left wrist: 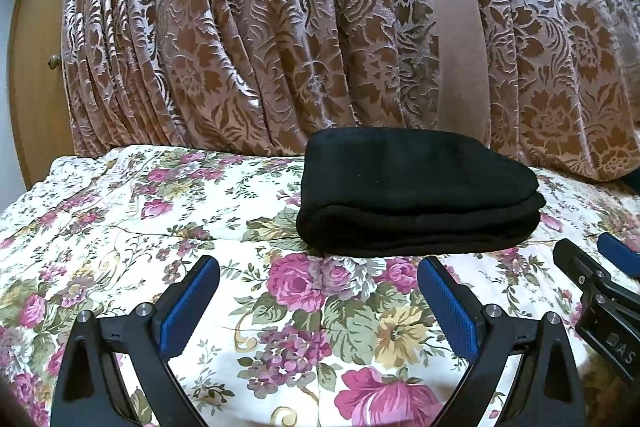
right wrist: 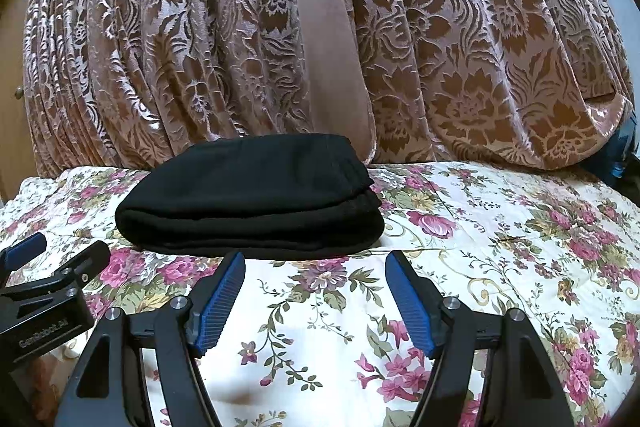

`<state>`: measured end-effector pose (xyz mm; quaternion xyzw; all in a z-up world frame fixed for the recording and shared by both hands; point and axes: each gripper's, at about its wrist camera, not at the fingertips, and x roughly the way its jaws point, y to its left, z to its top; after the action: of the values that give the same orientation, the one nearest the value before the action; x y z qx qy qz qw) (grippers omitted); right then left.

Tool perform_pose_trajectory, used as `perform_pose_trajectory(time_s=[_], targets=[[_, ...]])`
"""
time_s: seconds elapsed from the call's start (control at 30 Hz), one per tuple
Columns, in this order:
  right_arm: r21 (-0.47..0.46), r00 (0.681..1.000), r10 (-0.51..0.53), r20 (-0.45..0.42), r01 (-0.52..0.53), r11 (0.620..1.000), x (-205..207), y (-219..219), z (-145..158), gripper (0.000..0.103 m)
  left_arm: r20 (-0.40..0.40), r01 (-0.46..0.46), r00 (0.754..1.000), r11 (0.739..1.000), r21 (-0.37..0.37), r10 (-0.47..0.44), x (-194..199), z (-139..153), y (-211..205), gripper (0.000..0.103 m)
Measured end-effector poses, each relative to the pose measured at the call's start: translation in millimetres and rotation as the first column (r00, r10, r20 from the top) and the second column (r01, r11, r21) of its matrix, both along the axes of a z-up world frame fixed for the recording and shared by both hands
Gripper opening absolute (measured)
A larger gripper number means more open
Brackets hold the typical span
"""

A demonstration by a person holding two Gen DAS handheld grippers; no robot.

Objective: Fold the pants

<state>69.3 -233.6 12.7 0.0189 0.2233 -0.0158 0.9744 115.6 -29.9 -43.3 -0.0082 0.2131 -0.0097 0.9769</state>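
The black pants [left wrist: 416,191] lie folded into a compact stack on the floral bedspread [left wrist: 120,219]. In the right wrist view the black pants [right wrist: 252,195] sit left of centre on the same bedspread [right wrist: 500,239]. My left gripper [left wrist: 318,267] is open, just short of the stack's near edge, with nothing between its blue pads. My right gripper [right wrist: 316,259] is open too, close to the stack's near right corner, holding nothing. Each gripper shows in the other's view: the right gripper [left wrist: 600,255] at the right edge, the left gripper [right wrist: 60,247] at the left edge.
A brown and silver patterned curtain [left wrist: 280,27] hangs right behind the bed, with a plain pink band [left wrist: 460,27] in it. A wooden door [left wrist: 36,87] with a knob stands at far left. A blue object [right wrist: 624,147] shows at far right.
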Motion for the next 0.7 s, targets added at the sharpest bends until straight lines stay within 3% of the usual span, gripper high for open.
perform_pose_trajectory(time_s=[0.7], targets=[[-0.004, 1.0, 0.006, -0.022, -0.006, 1.0, 3.3, 0.8, -4.1, 0.074, -0.034, 0.008, 0.999, 1.0, 0.0, -0.008, 4.8, -6.6, -0.9, 0.099]])
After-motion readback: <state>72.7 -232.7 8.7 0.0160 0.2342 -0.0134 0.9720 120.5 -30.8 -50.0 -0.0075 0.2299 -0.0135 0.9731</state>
